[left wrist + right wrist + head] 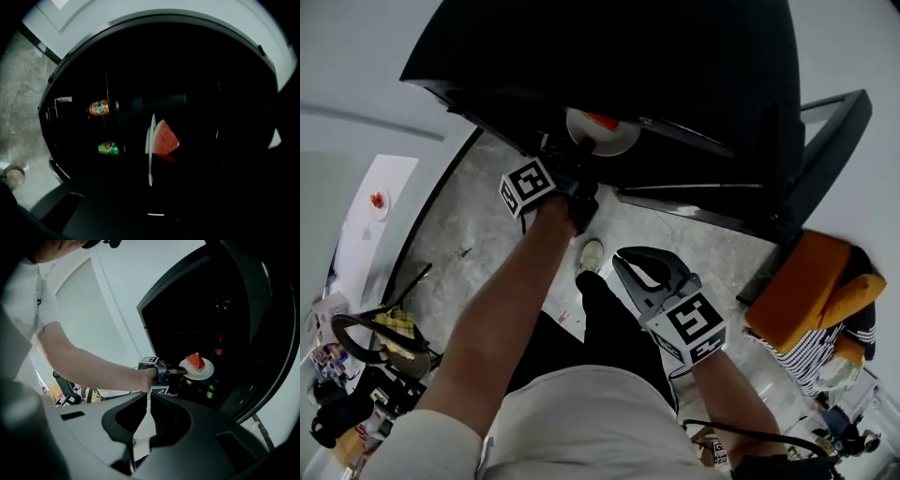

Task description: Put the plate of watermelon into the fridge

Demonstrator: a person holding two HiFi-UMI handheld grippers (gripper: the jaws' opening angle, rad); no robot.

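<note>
The left gripper (183, 371) has its jaws clamped tight on the near rim of the white plate (198, 370), so the plate lies straight out beyond the fingertips, on the fridge side of them; the arm is stretched forward and the plate hangs in the air at the open mouth of the black fridge (628, 56), with the dark interior right behind it; whether a shelf is already under it I cannot tell, the inside is too dark. The plate is round, so it has no long axis to speak of; it sits about level, face up, and the watermelon wedge (195, 361) stands on it with its red point upward. Seen along the left gripper's own line the plate is edge-on, which tells me the jaws grip it flat across the rim; the push into the fridge would likely run straight along that line, keeping the plate level so the wedge does not slide. An orange can (99, 108) and a green can (108, 148) sit on a rack off to one side of that path. The right gripper (148, 401) hangs well back by the person's body, jaws together on nothing; the left is plainly the nearer one.
</note>
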